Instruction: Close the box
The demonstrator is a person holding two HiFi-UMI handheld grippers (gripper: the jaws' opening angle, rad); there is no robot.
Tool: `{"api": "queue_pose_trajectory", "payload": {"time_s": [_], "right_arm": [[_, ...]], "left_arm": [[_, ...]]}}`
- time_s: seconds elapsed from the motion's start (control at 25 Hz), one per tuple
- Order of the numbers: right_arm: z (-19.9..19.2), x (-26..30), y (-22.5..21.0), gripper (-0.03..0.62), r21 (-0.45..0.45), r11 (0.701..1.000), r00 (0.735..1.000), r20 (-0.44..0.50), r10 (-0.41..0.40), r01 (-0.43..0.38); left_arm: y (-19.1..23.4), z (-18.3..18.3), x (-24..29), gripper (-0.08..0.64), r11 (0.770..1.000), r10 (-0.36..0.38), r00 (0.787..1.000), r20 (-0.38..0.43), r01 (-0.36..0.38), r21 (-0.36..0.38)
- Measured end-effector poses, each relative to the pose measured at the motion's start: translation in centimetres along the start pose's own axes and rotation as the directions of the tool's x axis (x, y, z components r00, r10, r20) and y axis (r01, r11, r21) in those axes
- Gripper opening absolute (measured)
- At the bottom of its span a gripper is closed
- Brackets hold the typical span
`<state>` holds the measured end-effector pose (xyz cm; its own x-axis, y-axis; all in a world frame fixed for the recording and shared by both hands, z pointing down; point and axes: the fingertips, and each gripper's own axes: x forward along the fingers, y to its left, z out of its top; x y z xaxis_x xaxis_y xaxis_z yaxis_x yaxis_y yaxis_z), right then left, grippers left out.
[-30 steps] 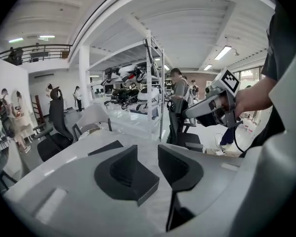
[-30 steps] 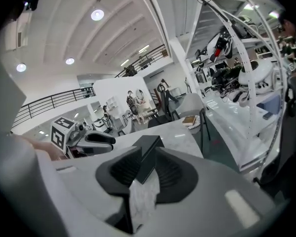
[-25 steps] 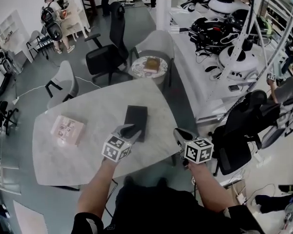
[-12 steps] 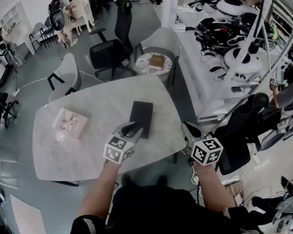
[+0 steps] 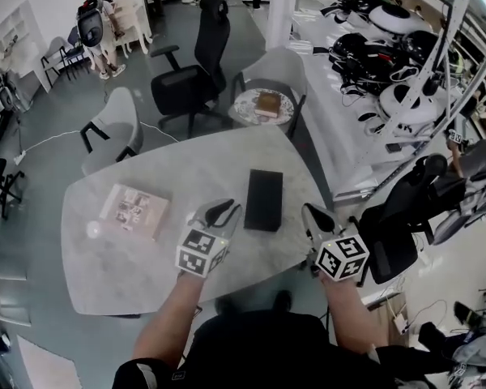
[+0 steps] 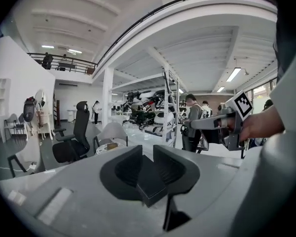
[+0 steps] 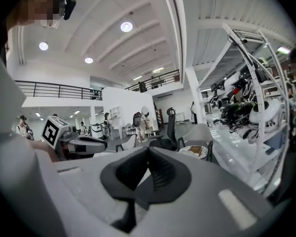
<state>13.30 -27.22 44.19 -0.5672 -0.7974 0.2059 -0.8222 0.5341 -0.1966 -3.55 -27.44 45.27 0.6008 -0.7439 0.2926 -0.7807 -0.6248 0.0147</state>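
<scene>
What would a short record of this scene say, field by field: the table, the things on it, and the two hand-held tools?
Setting: a person at a pale table in a large workshop
Black box: lies flat on the table, lid looks down
Other items: pale flat packet and small white ball, both left of the box
Left gripper: just left of the box, jaws closing, nothing pinched between them
Right gripper: right of the box, jaws together, empty
</scene>
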Motion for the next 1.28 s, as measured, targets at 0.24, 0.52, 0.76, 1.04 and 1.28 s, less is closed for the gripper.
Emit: {"api": "queue_pose_trajectory", "payload": {"time_s": [0.24,0.52,0.76,1.04,1.28], "right_arm": [[0.6,1.4,4.4,0.002,-0.059,0.997,0.998,0.003,-0.055,0.055],[2.7,1.3,5.0,0.002,-0.083,0.997,0.999,0.037,-0.003,0.007],[4.4,0.5,3.0,0.002,-0.052,0.998,0.994,0.100,0.039,-0.034],[3.6,-0.2,1.9,0.002,-0.021,0.998,0.993,0.101,0.063,-0.061],[3.7,-0.1,1.3,0.002,0.004,0.997,0.992,0.096,0.080,-0.080]], "left_arm": [[3.2,-0.6,-3.7,0.045,0.999,-0.024,1.000,0.002,0.024,0.033],[4.8,0.6,-4.3,0.014,0.998,0.050,0.998,0.039,-0.048,-0.047],[3.7,3.0,-2.5,0.013,0.995,0.078,0.994,0.075,-0.073,-0.066],[3.0,4.0,-1.1,0.011,0.992,0.108,0.991,0.081,-0.102,-0.071],[3.3,3.5,-0.8,0.011,0.990,0.117,0.991,0.063,-0.112,-0.082]]}}
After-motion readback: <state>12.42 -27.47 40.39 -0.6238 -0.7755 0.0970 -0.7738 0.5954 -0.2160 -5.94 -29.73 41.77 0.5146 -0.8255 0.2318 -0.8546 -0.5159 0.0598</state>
